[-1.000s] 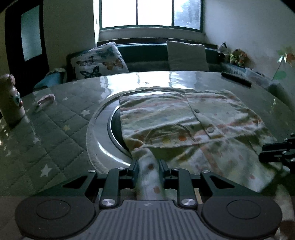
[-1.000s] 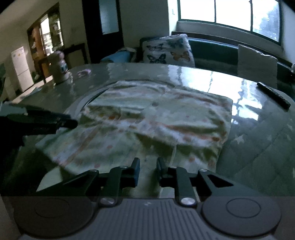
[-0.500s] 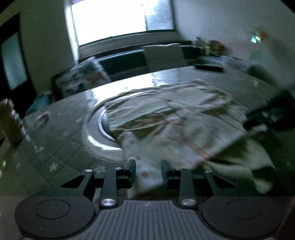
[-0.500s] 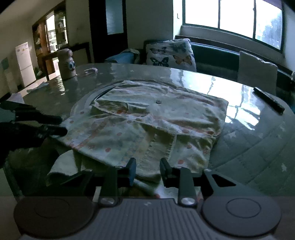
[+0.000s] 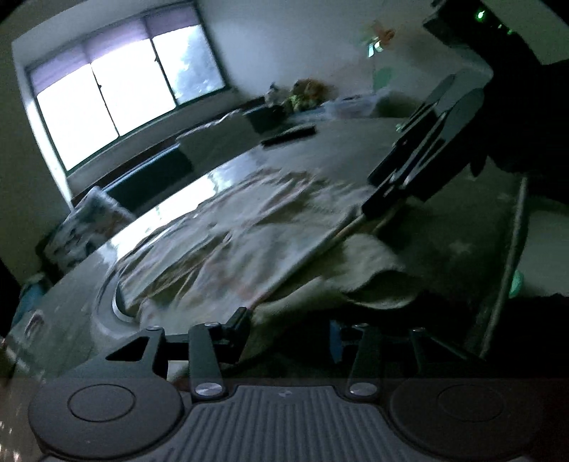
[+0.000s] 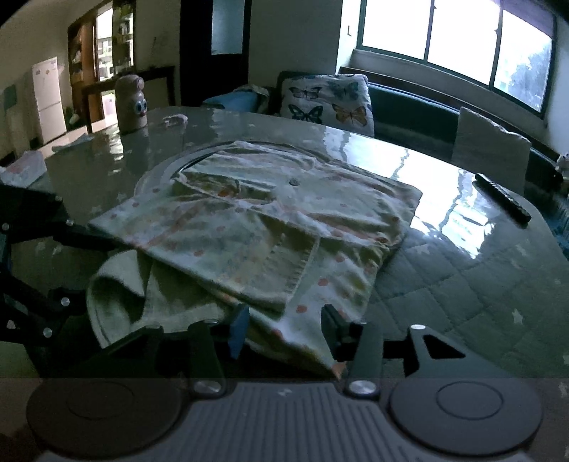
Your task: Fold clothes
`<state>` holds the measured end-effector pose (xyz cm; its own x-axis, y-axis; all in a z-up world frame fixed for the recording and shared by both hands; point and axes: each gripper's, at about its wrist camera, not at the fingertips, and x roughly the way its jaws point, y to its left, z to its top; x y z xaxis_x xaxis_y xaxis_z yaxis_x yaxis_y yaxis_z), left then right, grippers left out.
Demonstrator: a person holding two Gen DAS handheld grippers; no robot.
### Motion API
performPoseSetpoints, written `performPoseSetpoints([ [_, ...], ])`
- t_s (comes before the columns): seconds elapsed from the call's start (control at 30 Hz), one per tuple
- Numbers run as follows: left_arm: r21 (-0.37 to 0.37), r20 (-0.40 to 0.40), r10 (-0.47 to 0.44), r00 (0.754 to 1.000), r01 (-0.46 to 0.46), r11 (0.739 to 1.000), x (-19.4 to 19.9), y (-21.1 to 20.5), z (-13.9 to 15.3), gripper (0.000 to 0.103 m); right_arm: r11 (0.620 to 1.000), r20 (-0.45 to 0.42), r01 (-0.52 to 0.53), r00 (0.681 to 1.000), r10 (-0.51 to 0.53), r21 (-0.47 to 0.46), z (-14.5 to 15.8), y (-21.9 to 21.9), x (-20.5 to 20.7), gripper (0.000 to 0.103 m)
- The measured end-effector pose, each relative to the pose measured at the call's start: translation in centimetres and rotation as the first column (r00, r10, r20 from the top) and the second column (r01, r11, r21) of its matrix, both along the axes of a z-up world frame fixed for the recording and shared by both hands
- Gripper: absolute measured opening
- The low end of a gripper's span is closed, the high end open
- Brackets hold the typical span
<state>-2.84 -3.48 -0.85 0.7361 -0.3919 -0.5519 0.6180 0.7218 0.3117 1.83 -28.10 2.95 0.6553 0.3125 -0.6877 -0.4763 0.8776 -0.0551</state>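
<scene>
My left gripper [image 5: 288, 328] has its jaws spread wide, with the near edge of the garment [image 6: 270, 227] lying between them but not pinched. My right gripper [image 6: 284, 328] is likewise wide apart, and the spotted hem of the garment drapes loosely in the gap without either finger closing on it. The garment is a pale, dotted, buttoned top spread across the middle of the surface [image 6: 462, 284], one side folded over onto the body, with a thicker roll of cloth bunched at the near left corner.

The surface is a glossy round top with a quilted star-print cover under glass and a ring inset at its centre. Behind it I see a dark sofa under a wide window [image 6: 458, 32].

A butterfly cushion [image 6: 330, 103] sits on the sofa, a black remote [image 6: 503, 200] lies on the far right of the surface, and a googly-eyed bottle [image 6: 129, 105] stands far left. The left-wrist view is motion-blurred.
</scene>
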Motion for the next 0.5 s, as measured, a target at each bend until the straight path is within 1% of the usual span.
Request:
performPoseSetpoints([
  [0.03,-0.005,0.003,-0.010,1.000,0.010,1.000,0.1,-0.2,0.0,0.048,1.000,0.002,-0.002,1.000,0.002,-0.005,0.0,-0.1,-0.2,0.047],
  [0.1,-0.017,0.008,-0.019,1.000,0.019,1.000,0.3,-0.7,0.1,0.039,1.000,0.001,-0.008,1.000,0.008,-0.010,0.0,-0.3,-0.4,0.048],
  [0.13,-0.026,0.010,-0.020,1.000,0.020,0.999,0.4,-0.8,0.2,0.032,1.000,0.000,-0.010,1.000,0.010,-0.012,-0.1,-0.4,-0.5,0.048],
  [0.17,-0.036,0.012,-0.019,1.000,0.019,0.999,0.6,-0.9,0.3,0.023,1.000,0.000,-0.013,1.000,0.013,-0.015,-0.1,-0.4,-0.7,0.049],
  [0.2,-0.047,0.014,-0.014,1.000,0.015,0.999,0.9,-0.9,0.4,0.019,1.000,-0.001,-0.017,1.000,0.017,-0.018,-0.1,-0.5,-0.8,0.049],
  [0.23,-0.060,0.013,-0.004,1.000,0.004,0.998,1.1,-0.9,0.6,0.011,0.999,0.000,-0.028,1.000,0.028,-0.025,-0.2,-0.5,-1.1,0.049],
  [0.33,-0.114,-0.014,0.046,0.999,-0.048,0.992,2.3,-0.3,1.2,0.005,0.997,0.001,-0.063,0.998,0.063,-0.049,-0.4,-0.5,-1.8,0.050],
  [0.43,-0.159,-0.035,0.091,0.995,-0.095,0.983,3.6,0.0,1.9,0.004,0.992,0.005,-0.108,0.994,0.109,-0.063,-0.5,-0.1,-2.5,0.051],
  [0.5,-0.182,-0.049,0.107,0.993,-0.114,0.977,4.4,0.1,2.4,0.004,0.988,0.019,-0.137,0.990,0.138,-0.070,-0.6,0.4,-2.8,0.057],
])
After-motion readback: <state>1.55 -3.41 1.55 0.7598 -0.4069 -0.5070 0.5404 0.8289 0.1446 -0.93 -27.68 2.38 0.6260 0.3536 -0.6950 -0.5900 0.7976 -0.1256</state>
